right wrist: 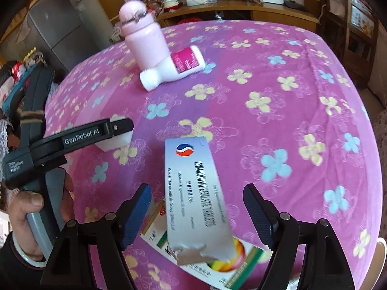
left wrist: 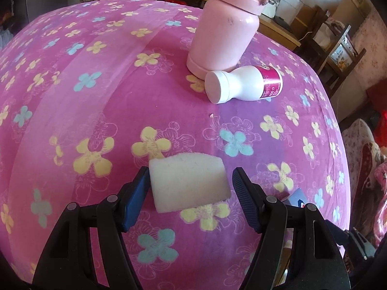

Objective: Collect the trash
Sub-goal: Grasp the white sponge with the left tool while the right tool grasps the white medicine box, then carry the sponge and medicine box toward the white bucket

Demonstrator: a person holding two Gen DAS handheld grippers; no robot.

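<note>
now the left gripper [left wrist: 189, 186] is seen spread wide around the white foam block [left wrist: 187, 181], one blue pad just touching its left edge, the other pad apart from it, so nothing is pinched yet; the block lies flat on the flowered pink cloth [left wrist: 72, 84], set up for a squeeze. over on the right, the right gripper [right wrist: 197, 207] is likewise held open, jaws either side of the silver tablet box [right wrist: 198, 193], which rests across a colourful carton [right wrist: 217, 265], so both pieces of trash are lined up at once, it seems. further out, a white pill bottle [left wrist: 241, 84] is lying tipped against the upright pink flask [left wrist: 225, 36]. the flask's cap is cut off at the top of the left view, the carton's print is blurred, and no bin is shown anywhere.
</note>
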